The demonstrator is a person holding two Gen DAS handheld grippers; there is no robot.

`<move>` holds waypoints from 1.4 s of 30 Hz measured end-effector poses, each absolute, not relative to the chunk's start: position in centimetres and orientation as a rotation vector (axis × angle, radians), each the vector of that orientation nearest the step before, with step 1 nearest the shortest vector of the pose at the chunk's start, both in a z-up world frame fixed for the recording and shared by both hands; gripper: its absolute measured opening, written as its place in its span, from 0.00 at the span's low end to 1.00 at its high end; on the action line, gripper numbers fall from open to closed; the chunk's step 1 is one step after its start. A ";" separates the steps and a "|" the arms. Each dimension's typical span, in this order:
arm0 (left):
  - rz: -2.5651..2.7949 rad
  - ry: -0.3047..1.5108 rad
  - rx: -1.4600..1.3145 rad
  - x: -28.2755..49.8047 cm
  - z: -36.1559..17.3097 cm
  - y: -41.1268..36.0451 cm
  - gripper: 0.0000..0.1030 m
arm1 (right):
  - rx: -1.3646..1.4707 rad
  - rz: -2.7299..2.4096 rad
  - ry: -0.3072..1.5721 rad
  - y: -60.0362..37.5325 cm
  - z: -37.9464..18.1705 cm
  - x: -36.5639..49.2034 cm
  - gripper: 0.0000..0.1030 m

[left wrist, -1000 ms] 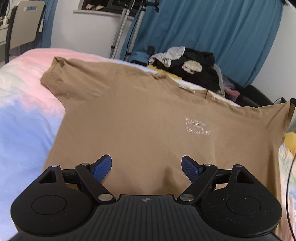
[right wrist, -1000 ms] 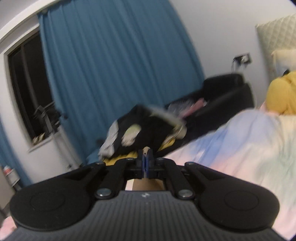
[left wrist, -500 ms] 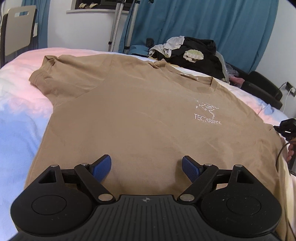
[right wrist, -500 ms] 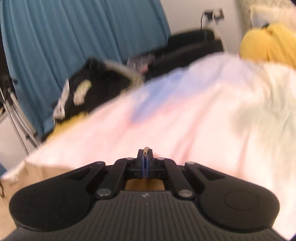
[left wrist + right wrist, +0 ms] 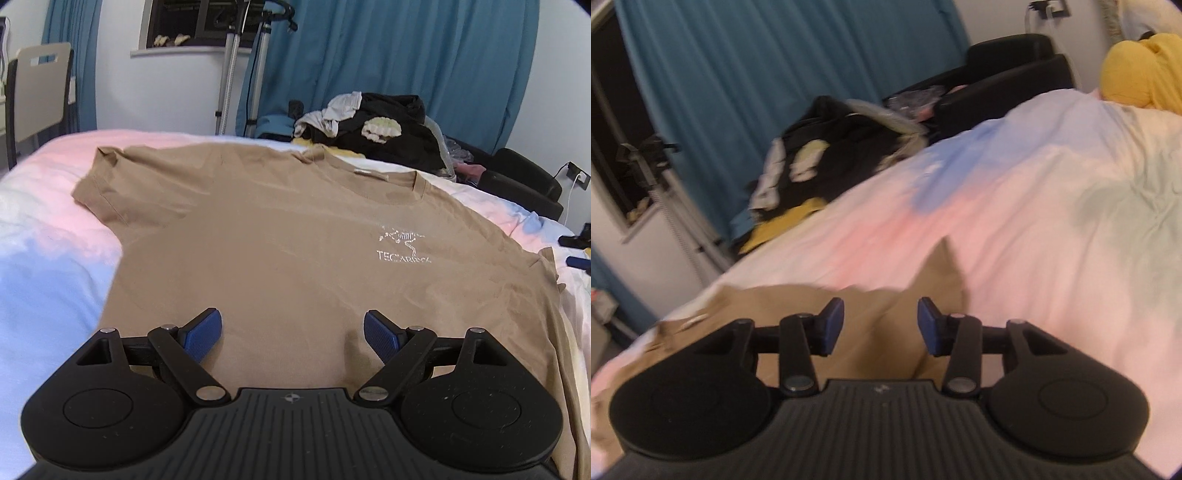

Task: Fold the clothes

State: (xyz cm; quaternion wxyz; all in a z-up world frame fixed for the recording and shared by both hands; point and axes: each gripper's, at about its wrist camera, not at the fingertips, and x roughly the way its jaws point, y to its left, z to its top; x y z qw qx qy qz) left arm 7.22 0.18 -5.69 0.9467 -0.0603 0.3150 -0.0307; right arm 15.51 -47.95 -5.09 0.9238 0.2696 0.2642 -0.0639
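Note:
A tan T-shirt (image 5: 295, 240) lies spread face up on the pastel bedspread (image 5: 48, 258), its white chest logo (image 5: 403, 248) toward the right. Over the shirt's lower hem my left gripper (image 5: 292, 332) hovers open, nothing between its blue pads. In the right wrist view my right gripper (image 5: 881, 325) is open above the shirt's right sleeve (image 5: 938, 280), whose pointed corner lies on the bedspread (image 5: 1052, 240). The tip of the right gripper (image 5: 578, 251) shows at the far right edge of the left wrist view.
A pile of dark and white clothes (image 5: 373, 125) sits beyond the bed's far edge before blue curtains (image 5: 406, 55). A metal stand (image 5: 236, 74) and a chair (image 5: 40, 88) stand at back left. A yellow cushion (image 5: 1141, 74) and black sofa (image 5: 1004, 81) are at right.
My right gripper has opened and let go of the shirt's sleeve, which has dropped flat onto the bed. The left gripper stayed open over the hem as the shirt settled.

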 end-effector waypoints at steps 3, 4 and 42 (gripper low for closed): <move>-0.050 0.622 -0.118 6.1 -4.9 0.5 0.84 | 0.559 -0.070 0.550 -45.8 -3.3 13.4 0.48; -0.051 0.617 -0.119 5.8 -4.7 0.6 0.84 | 0.558 -0.051 0.551 -45.0 -2.8 12.6 0.48; -0.130 0.577 -0.208 1.4 -2.0 2.7 0.84 | 0.750 0.178 0.988 -33.3 -6.8 -0.9 0.81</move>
